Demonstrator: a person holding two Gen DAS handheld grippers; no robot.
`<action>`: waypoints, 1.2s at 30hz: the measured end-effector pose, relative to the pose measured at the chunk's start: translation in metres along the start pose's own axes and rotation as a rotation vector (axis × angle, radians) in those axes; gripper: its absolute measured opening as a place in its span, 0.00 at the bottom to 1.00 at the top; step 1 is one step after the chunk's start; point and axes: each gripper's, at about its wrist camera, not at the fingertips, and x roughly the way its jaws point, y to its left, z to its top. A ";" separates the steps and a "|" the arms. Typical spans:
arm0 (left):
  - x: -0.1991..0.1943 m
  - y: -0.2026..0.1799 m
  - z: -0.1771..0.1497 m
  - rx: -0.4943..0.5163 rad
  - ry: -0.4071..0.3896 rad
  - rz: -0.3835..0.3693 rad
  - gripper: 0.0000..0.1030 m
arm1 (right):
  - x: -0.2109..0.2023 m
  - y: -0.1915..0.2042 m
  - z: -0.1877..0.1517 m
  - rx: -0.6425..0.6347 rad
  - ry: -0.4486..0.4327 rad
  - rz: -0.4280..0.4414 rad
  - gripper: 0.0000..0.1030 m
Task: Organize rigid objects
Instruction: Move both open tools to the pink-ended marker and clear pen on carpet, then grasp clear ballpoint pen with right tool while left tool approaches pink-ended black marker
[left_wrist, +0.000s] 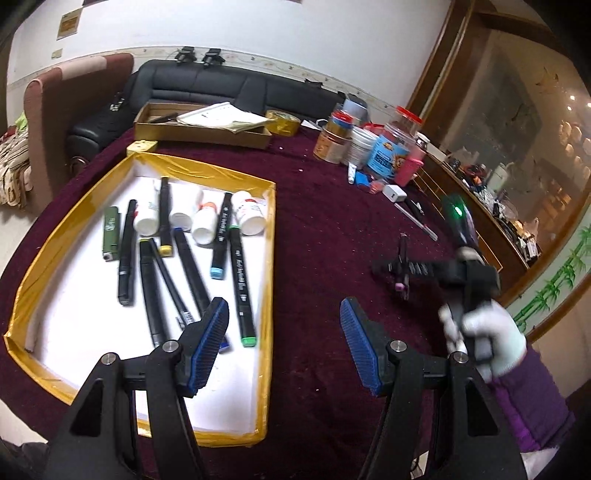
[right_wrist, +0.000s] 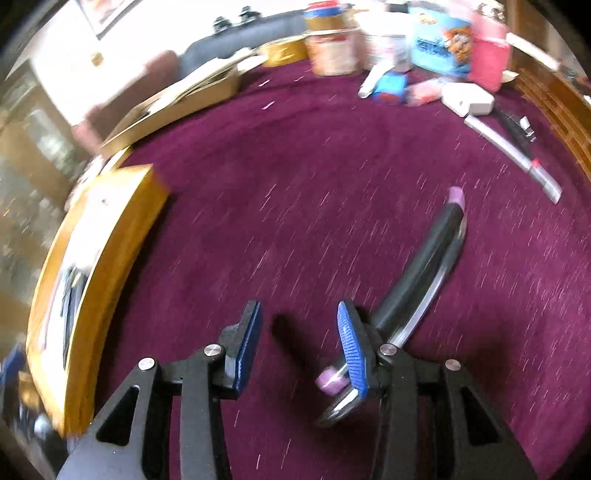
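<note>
A yellow-taped tray (left_wrist: 271, 258) with a white floor holds several black markers (left_wrist: 242, 280), white bottles (left_wrist: 251, 214) and a green lighter (left_wrist: 110, 232). My left gripper (left_wrist: 284, 328) hangs open over the tray's right rim, with nothing between its fingers. On the maroon cloth to the right lies a black marker with pink caps (right_wrist: 424, 258). My right gripper (right_wrist: 299, 332) stands open low over it. The marker runs under the right finger (right_wrist: 351, 343), and one pink cap shows in the gap. In the left wrist view a white-gloved hand (left_wrist: 487, 332) holds that gripper (left_wrist: 384, 266) over the same marker (left_wrist: 404, 273).
At the back of the table are a cardboard box with papers (left_wrist: 199, 129), a roll of yellow tape (left_wrist: 282, 122) and a cluster of jars and bottles (left_wrist: 369, 147). A white charger (right_wrist: 469, 98) and a silver pen (right_wrist: 517, 155) lie at the right. A black sofa (left_wrist: 221, 83) stands behind.
</note>
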 end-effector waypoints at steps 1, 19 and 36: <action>0.002 -0.002 0.000 0.004 0.006 -0.003 0.60 | -0.008 -0.001 -0.009 -0.011 -0.022 0.010 0.37; 0.071 -0.095 -0.006 0.260 0.121 0.101 0.60 | -0.046 -0.094 -0.041 0.277 -0.222 -0.036 0.37; 0.110 -0.129 -0.016 0.379 0.161 0.235 0.60 | -0.030 -0.071 -0.017 0.151 -0.179 -0.144 0.41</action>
